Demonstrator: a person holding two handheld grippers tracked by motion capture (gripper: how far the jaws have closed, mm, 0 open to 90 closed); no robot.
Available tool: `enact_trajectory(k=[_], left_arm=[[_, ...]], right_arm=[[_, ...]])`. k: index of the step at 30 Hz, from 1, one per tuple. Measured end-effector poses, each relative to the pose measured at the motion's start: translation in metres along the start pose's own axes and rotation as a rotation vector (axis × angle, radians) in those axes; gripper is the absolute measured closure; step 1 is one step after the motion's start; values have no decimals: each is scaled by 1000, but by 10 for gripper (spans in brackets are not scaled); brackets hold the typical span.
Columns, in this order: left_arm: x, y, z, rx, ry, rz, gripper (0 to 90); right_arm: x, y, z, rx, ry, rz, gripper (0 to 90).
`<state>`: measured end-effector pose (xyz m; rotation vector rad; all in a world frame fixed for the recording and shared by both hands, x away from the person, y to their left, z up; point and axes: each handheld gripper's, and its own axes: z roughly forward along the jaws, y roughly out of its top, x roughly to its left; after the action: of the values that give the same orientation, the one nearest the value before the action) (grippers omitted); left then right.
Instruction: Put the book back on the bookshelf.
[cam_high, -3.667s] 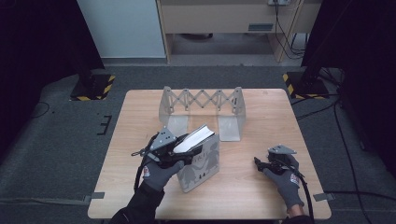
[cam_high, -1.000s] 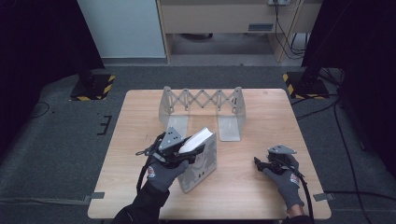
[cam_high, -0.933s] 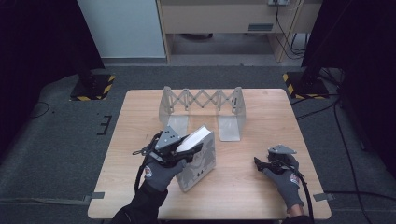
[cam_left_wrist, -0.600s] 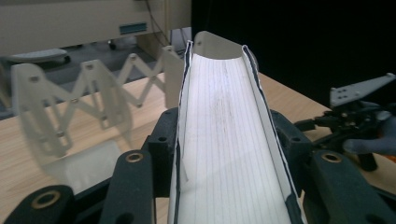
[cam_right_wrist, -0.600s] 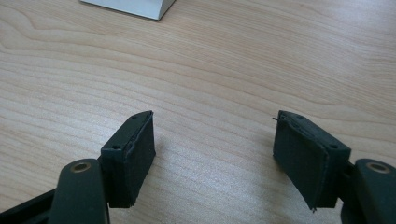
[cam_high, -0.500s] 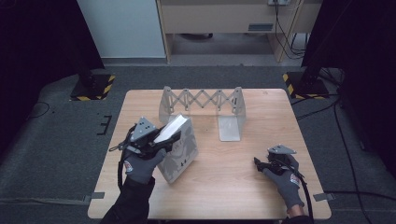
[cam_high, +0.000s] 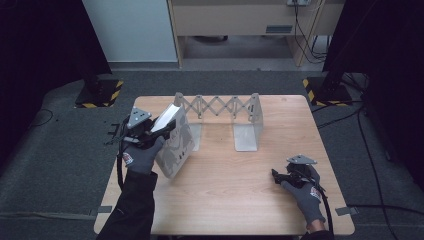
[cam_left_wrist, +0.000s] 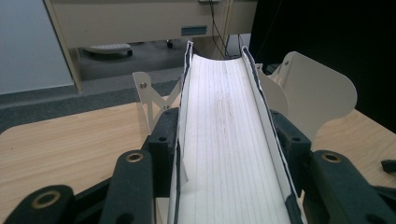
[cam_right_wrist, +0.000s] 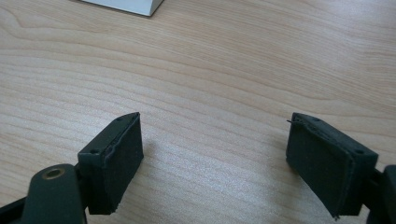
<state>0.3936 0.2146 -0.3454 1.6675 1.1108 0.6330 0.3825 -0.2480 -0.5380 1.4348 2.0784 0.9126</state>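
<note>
My left gripper (cam_high: 159, 128) is shut on a book (cam_high: 175, 146) with a pale patterned cover, held upright and tilted at the table's left side. The book's white page edges (cam_left_wrist: 225, 140) run between both jaws in the left gripper view. Just beyond the book stands an extending metal book rack (cam_high: 221, 107), a zigzag lattice with a plate at each end; its left end plate (cam_left_wrist: 321, 96) is close by the book. My right gripper (cam_high: 281, 175) rests open on the wood near the front right, and the right gripper (cam_right_wrist: 215, 140) has nothing between its black pads (cam_right_wrist: 116, 154).
The wooden table (cam_high: 235, 200) has bare wood in front of the rack. The rack's right end plate (cam_high: 248, 131) stands at the back centre. Dark carpet surrounds the table, with a cabinet and cables behind it.
My left gripper has carried the book left and toward the back, from the table's middle to the rack's left end. The right gripper has stayed put.
</note>
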Motion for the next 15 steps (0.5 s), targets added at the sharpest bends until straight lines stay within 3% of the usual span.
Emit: enact_trajectory(k=[5,15], left_arm=[[6,8,18,1,-6,-34,519],[9,21,55,19,58,-40,519]], right_arm=[[0,0,1,4,5,-6,154],[1,1,1,12,12,-9,135]])
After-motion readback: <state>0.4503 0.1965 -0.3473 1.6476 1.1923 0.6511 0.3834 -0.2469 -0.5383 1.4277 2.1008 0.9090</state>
